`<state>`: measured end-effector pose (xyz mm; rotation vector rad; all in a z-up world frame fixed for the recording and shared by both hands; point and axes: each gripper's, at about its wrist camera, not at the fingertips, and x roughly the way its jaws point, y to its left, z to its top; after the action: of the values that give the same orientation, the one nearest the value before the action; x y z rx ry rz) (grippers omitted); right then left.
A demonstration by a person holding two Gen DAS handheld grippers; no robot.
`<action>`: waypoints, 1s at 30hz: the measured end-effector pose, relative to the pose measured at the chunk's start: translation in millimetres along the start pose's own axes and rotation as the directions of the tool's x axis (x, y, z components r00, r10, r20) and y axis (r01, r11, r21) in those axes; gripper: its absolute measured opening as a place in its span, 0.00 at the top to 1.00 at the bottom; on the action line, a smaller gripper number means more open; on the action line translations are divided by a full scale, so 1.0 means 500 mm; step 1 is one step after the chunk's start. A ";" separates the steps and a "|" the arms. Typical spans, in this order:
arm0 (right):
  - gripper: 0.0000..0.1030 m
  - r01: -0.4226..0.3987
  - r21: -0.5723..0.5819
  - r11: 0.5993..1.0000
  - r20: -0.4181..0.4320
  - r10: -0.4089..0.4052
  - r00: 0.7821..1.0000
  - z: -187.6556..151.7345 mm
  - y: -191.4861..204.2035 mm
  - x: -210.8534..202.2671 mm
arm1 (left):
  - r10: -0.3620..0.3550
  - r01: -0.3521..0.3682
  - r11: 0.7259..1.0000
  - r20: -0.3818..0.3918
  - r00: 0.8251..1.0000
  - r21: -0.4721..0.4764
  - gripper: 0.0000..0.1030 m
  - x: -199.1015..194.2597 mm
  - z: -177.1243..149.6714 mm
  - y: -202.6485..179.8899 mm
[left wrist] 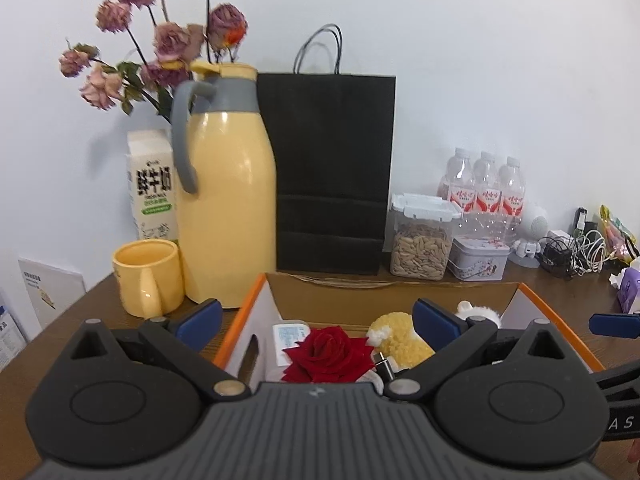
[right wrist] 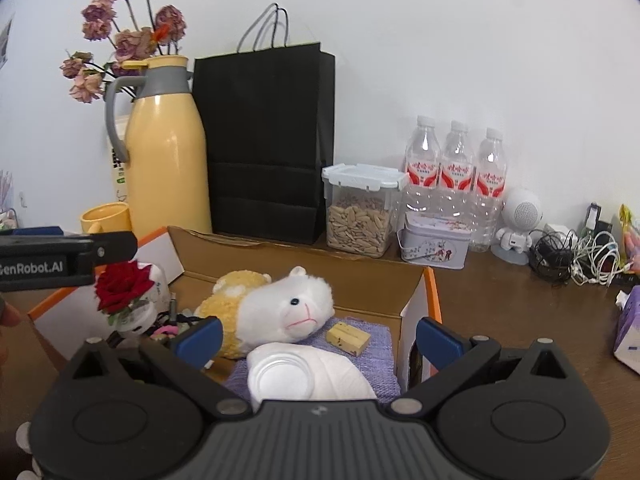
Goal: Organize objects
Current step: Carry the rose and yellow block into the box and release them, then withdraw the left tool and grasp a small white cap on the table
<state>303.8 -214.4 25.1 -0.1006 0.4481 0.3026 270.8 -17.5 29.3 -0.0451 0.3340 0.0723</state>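
Both our left gripper [left wrist: 316, 318] and right gripper [right wrist: 318, 338] are released, grasping nothing. The plush toy [right wrist: 280, 312] lies inside the cardboard box [right wrist: 304, 280]; it looks soft and light, so we would pinch its body.

Your left gripper [left wrist: 318, 322] points slightly downward with its jaws spread wide and nothing pressed between its blue pads [left wrist: 200, 320]. Your right gripper [right wrist: 320, 340] is held the same way, jaws fully apart, pads [right wrist: 438, 340] gripping nothing. The two grippers sit side by side, each just entering the other's view.
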 end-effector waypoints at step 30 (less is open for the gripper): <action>0.00 -0.025 -0.022 0.999 -0.105 0.023 0.994 -0.154 0.074 -0.170 | 0.019 -0.009 0.999 -0.188 0.982 0.051 0.00 -0.201 -0.157 0.080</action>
<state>187.7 -214.3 -7.8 -0.1340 0.5501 0.3269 147.3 11.4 -12.9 0.0002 0.5256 0.0738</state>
